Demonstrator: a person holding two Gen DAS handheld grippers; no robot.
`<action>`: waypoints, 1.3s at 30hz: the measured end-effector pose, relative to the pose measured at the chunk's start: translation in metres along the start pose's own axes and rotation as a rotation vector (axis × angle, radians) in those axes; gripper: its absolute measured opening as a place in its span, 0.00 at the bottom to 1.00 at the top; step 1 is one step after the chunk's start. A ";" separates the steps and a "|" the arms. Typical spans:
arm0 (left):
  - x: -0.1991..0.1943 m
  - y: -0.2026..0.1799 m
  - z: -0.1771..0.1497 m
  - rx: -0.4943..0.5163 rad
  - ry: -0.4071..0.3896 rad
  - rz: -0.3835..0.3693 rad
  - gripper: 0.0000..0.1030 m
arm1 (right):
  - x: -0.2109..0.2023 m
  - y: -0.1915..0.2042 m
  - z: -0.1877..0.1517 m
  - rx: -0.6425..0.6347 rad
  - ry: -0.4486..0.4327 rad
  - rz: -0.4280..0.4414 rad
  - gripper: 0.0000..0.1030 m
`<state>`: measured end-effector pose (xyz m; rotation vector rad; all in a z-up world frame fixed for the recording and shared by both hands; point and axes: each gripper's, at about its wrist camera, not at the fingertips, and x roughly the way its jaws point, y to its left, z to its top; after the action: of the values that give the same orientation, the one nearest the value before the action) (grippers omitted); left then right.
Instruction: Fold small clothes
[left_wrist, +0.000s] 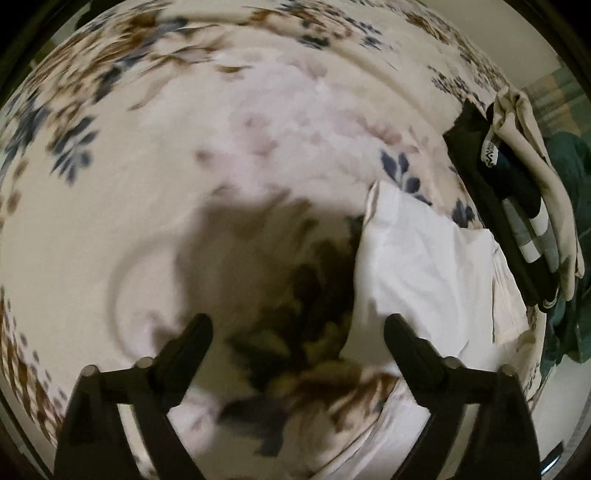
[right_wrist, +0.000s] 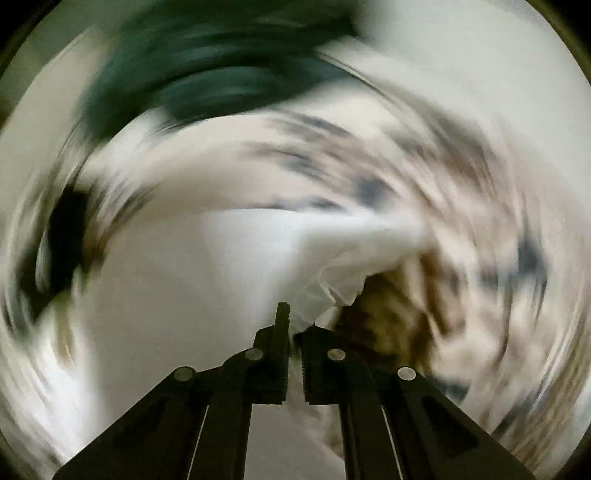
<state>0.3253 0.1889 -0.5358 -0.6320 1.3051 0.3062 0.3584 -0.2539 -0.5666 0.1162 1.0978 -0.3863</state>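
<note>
A white garment (left_wrist: 424, 273) lies partly lifted on a cream bedspread with blue and brown flowers (left_wrist: 147, 184), to the right in the left wrist view. My left gripper (left_wrist: 299, 328) is open and empty, its fingers wide apart just above the bedspread, left of the garment's edge. In the right wrist view, which is heavily blurred, my right gripper (right_wrist: 295, 325) is shut on a bunched corner of the white garment (right_wrist: 332, 280), which hangs ahead of the fingers.
A stack of folded clothes in black, grey, white and beige (left_wrist: 517, 206) lies at the bedspread's right edge. A dark green cloth (left_wrist: 569, 221) lies beyond it; it also shows as a blurred green mass in the right wrist view (right_wrist: 221, 74).
</note>
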 end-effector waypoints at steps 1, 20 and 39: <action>-0.002 0.005 0.003 -0.003 0.006 0.000 0.92 | -0.004 0.039 -0.006 -0.170 -0.024 -0.014 0.05; 0.028 0.008 -0.016 -0.374 0.081 -0.343 0.88 | 0.005 0.046 -0.113 -0.112 0.382 0.190 0.59; 0.027 -0.233 -0.117 0.640 0.160 -0.281 0.11 | 0.002 -0.079 -0.163 0.233 0.457 0.125 0.59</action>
<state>0.3668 -0.0696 -0.5165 -0.2860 1.3497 -0.3919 0.1929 -0.2823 -0.6349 0.4964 1.4834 -0.3839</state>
